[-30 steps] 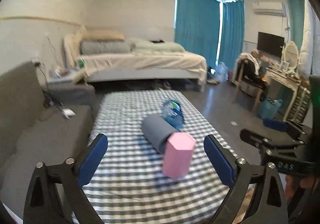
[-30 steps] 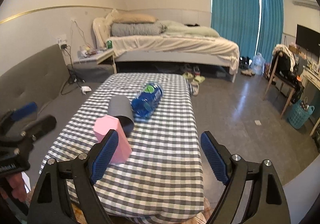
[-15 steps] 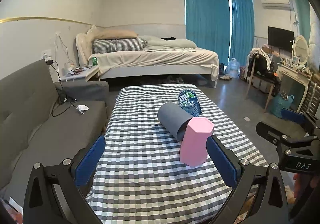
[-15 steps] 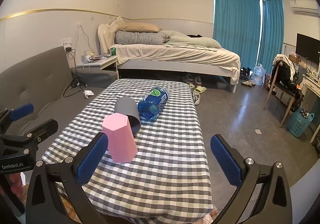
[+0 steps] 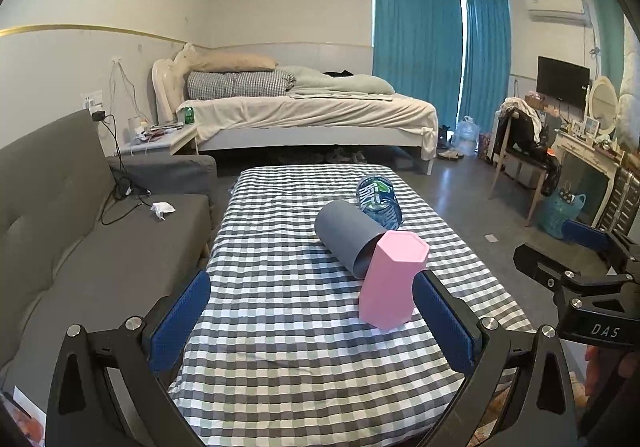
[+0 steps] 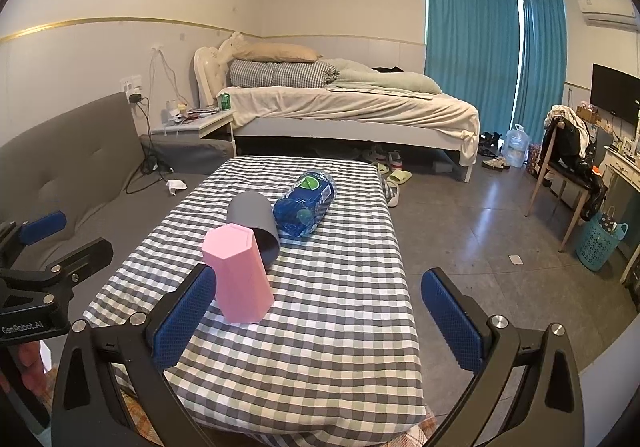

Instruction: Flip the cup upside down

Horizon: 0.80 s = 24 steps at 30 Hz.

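Observation:
A pink hexagonal cup (image 5: 392, 279) (image 6: 238, 275) stands with its closed end up on the checked table (image 5: 296, 323) (image 6: 344, 311). A grey cup (image 5: 346, 237) (image 6: 254, 219) lies on its side just behind it, mouth toward the pink cup. My left gripper (image 5: 312, 319) is open and empty at the table's near end, the pink cup close to its right finger. My right gripper (image 6: 316, 311) is open and empty, the pink cup just beyond its left finger. Each gripper shows at the edge of the other's view.
A blue plastic water bottle (image 5: 378, 201) (image 6: 306, 203) lies on its side behind the grey cup. A grey sofa (image 5: 80, 231) runs along the table's left. A bed (image 5: 304, 119) stands beyond the table. Open floor, a chair (image 6: 568, 167) and a basket (image 6: 602, 239) are at right.
Both grippers have pulled back and risen a little from the table, so the cups look farther off. The cups and bottle have not moved. Both grippers stay open.

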Each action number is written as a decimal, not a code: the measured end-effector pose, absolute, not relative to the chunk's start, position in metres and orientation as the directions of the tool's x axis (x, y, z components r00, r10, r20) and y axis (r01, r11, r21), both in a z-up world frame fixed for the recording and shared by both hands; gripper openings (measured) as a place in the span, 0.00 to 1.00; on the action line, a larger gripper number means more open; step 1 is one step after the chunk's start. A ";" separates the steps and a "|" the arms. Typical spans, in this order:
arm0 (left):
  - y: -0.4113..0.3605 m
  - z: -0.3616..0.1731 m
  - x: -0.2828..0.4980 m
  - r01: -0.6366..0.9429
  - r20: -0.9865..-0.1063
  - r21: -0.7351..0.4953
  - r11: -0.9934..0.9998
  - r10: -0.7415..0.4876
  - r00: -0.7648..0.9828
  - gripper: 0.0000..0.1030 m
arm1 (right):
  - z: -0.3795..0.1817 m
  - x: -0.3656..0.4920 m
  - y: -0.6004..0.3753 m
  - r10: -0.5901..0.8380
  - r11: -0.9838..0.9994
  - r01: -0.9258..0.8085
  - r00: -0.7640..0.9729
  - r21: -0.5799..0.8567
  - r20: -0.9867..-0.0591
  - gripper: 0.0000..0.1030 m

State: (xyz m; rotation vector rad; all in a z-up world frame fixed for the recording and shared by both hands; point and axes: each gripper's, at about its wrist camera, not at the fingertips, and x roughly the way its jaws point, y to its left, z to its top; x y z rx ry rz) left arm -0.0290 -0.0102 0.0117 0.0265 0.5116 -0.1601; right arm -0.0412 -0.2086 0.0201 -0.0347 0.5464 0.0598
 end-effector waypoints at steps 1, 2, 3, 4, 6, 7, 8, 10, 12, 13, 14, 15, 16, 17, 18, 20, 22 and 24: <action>-0.010 0.012 -0.029 0.160 -0.490 -0.016 0.987 -0.147 0.859 1.00 | 0.020 -0.041 -0.208 0.047 0.998 -0.066 0.852 -0.019 -0.522 1.00; -0.010 0.012 -0.029 0.158 -0.490 -0.015 0.987 -0.145 0.859 1.00 | 0.020 -0.041 -0.208 0.045 0.998 -0.065 0.852 -0.021 -0.522 1.00; -0.010 0.012 -0.029 0.158 -0.489 -0.016 0.987 -0.145 0.860 1.00 | 0.020 -0.042 -0.208 0.044 0.998 -0.065 0.852 -0.023 -0.522 1.00; -0.010 0.012 -0.029 0.157 -0.488 -0.017 0.988 -0.145 0.861 1.00 | 0.020 -0.042 -0.207 0.045 0.997 -0.067 0.852 -0.023 -0.522 1.00; -0.009 0.012 -0.029 0.150 -0.488 -0.016 0.988 -0.139 0.862 1.00 | 0.021 -0.042 -0.207 0.044 0.997 -0.068 0.851 -0.026 -0.523 1.00; -0.009 0.012 -0.030 0.148 -0.486 -0.016 0.989 -0.137 0.863 1.00 | 0.021 -0.043 -0.207 0.044 0.997 -0.068 0.852 -0.027 -0.522 1.00; -0.008 0.013 -0.030 0.145 -0.484 -0.016 0.989 -0.134 0.865 1.00 | 0.020 -0.043 -0.208 0.044 0.997 -0.068 0.852 -0.027 -0.522 1.00; -0.007 0.012 -0.030 0.144 -0.484 -0.017 0.989 -0.134 0.865 1.00 | 0.020 -0.043 -0.208 0.044 0.997 -0.068 0.852 -0.027 -0.522 1.00; -0.007 0.013 -0.031 0.141 -0.483 -0.013 0.990 -0.129 0.866 1.00 | 0.020 -0.043 -0.208 0.042 0.997 -0.067 0.850 -0.029 -0.525 1.00; -0.007 0.013 -0.031 0.138 -0.481 -0.011 0.990 -0.126 0.868 1.00 | 0.020 -0.043 -0.209 0.042 0.997 -0.067 0.850 -0.029 -0.525 1.00; -0.006 0.012 -0.033 0.139 -0.479 -0.011 0.990 -0.127 0.868 1.00 | 0.020 -0.043 -0.209 0.042 0.997 -0.067 0.850 -0.029 -0.525 1.00; -0.006 0.012 -0.033 0.139 -0.480 -0.011 0.990 -0.127 0.868 1.00 | 0.020 -0.043 -0.209 0.042 0.997 -0.067 0.850 -0.029 -0.525 1.00; -0.006 0.012 -0.033 0.138 -0.481 -0.010 0.990 -0.126 0.868 1.00 | 0.020 -0.043 -0.209 0.042 0.997 -0.067 0.850 -0.030 -0.525 1.00; -0.007 0.012 -0.033 0.138 -0.482 -0.010 0.990 -0.126 0.867 1.00 | 0.020 -0.043 -0.209 0.042 0.997 -0.067 0.850 -0.029 -0.525 1.00; -0.007 0.013 -0.033 0.137 -0.482 -0.011 0.990 -0.126 0.867 1.00 | 0.020 -0.043 -0.209 0.042 0.997 -0.067 0.850 -0.030 -0.526 1.00; -0.007 0.013 -0.033 0.138 -0.482 -0.011 0.990 -0.126 0.867 1.00 | 0.020 -0.043 -0.209 0.042 0.997 -0.067 0.850 -0.029 -0.526 1.00; -0.007 0.013 -0.033 0.139 -0.483 -0.010 0.990 -0.126 0.867 1.00 | 0.020 -0.043 -0.209 0.041 0.997 -0.067 0.850 -0.029 -0.525 1.00; -0.007 0.013 -0.033 0.138 -0.482 -0.010 0.990 -0.126 0.867 1.00 | 0.020 -0.043 -0.209 0.041 0.997 -0.067 0.850 -0.030 -0.526 1.00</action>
